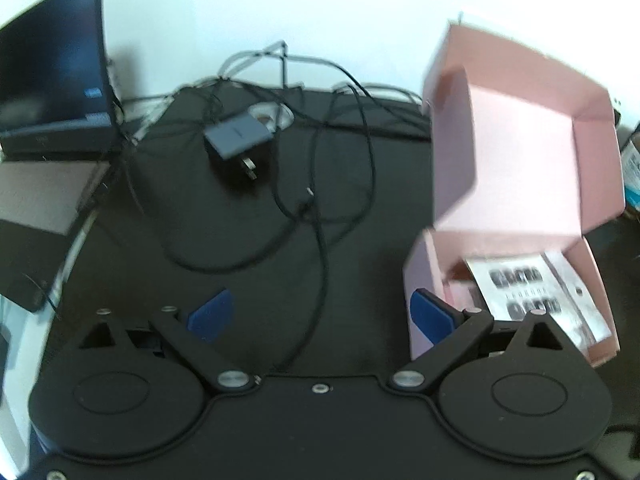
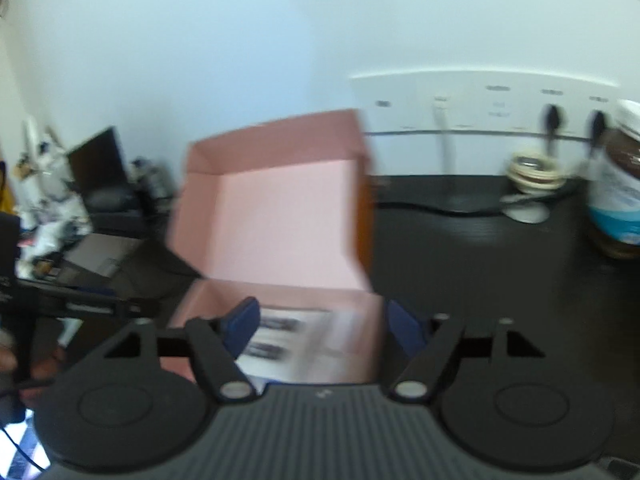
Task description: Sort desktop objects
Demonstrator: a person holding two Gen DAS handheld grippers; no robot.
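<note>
Both spread wide and empty: left hand-held gripper (image 1: pixel 322 314) low over the dark worktop (image 1: pixel 240 300) astride a black cable (image 1: pixel 320 240), right hand-held gripper (image 2: pixel 320 326) over the open pink box (image 2: pixel 280 216). Best gathered loose, then lowered into the box. Grey charger (image 1: pixel 236 136) at rear centre, long axis diagonal, prongs aimed near-right

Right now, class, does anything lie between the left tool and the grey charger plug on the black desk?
Yes. The left tool is open and empty, and the grey charger plug lies further back on the desk. Loops of black cable cross the desk between them; nothing solid does. The pink box stands off to the right.
</note>
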